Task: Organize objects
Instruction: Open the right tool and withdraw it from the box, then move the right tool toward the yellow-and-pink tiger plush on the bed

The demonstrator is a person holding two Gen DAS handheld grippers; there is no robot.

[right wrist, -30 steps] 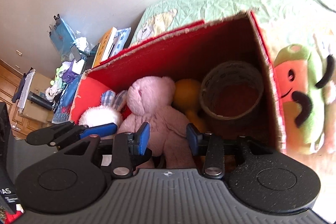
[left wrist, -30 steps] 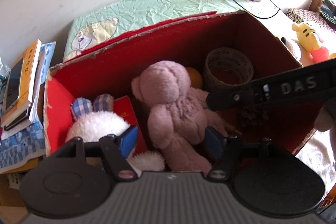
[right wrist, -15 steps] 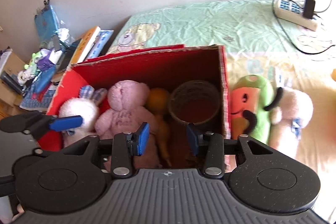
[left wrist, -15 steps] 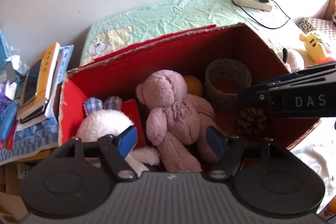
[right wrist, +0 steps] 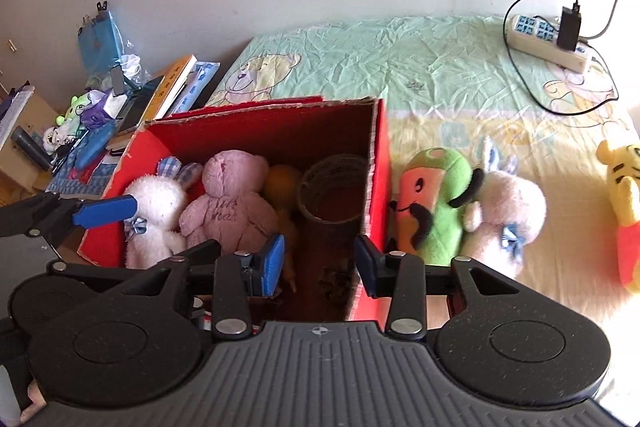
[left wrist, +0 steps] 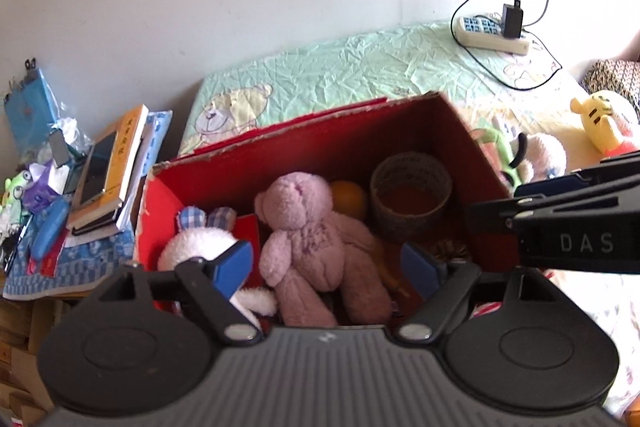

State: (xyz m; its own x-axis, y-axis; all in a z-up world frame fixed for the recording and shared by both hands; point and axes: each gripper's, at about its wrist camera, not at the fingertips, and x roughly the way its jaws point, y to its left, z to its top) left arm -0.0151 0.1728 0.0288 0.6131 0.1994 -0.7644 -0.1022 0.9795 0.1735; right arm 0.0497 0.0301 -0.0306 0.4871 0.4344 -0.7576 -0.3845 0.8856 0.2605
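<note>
Bed: green sheet, red box on it.
Box contents: pink bear, white bunny.
Left gripper: wide open, empty, above box.
Right gripper: open, empty.

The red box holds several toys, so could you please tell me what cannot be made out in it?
- Red box floor, left wrist view: hidden behind the pink bear.
- Orange item, right wrist view: mostly behind the bear.
- Dark clump, right wrist view: shadowed, unidentifiable.
</note>
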